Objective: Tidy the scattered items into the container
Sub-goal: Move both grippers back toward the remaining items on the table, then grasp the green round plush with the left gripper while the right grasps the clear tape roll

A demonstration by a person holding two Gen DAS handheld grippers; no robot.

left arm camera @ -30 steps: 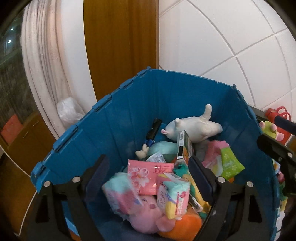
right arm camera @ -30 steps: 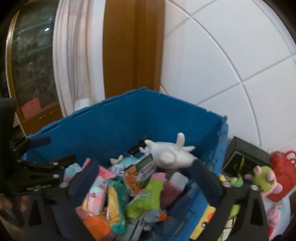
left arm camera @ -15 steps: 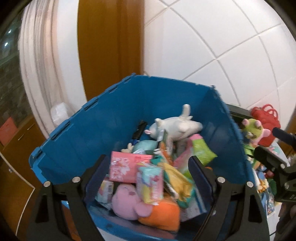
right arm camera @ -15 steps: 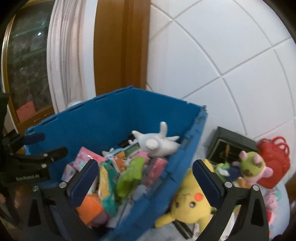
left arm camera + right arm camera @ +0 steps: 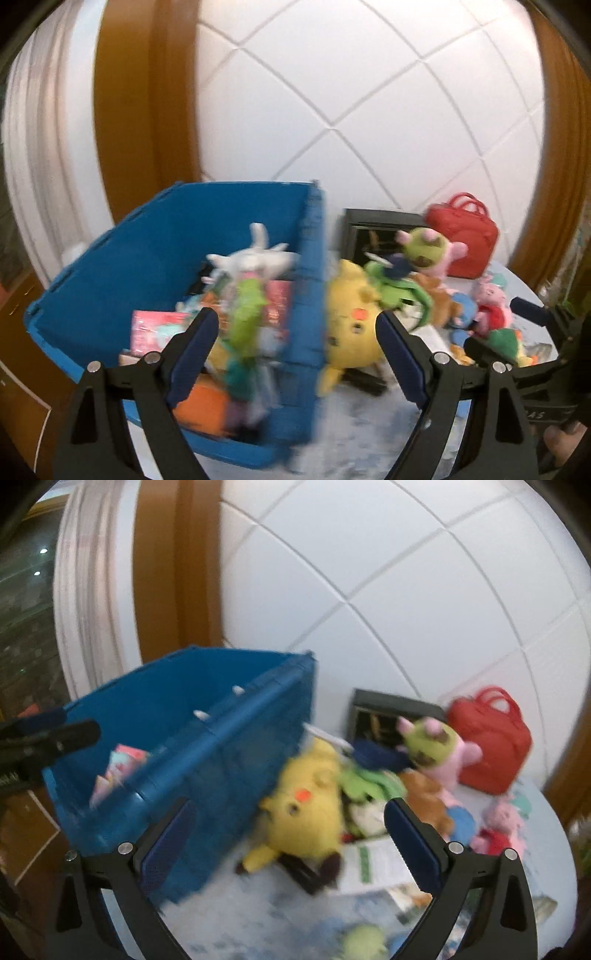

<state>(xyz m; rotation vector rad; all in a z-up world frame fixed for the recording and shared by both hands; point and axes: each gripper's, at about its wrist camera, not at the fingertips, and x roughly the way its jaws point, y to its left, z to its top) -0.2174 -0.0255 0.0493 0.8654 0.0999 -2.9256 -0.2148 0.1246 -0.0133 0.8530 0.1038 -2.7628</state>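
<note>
text: none legible | right gripper (image 5: 539, 415) body: blurred letters, perhaps "AS" | packets: print unreadable

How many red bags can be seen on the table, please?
1. The red bag stands at the far right of the table, against the white wall, behind the green and pink plush. Others may be hidden under the toy pile.

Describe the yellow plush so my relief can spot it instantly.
Find the blue crate; the yellow plush lies on the table right against its outer wall. It is the biggest toy in the pile, and the only all-yellow one, with an orange-red cheek spot.
</note>
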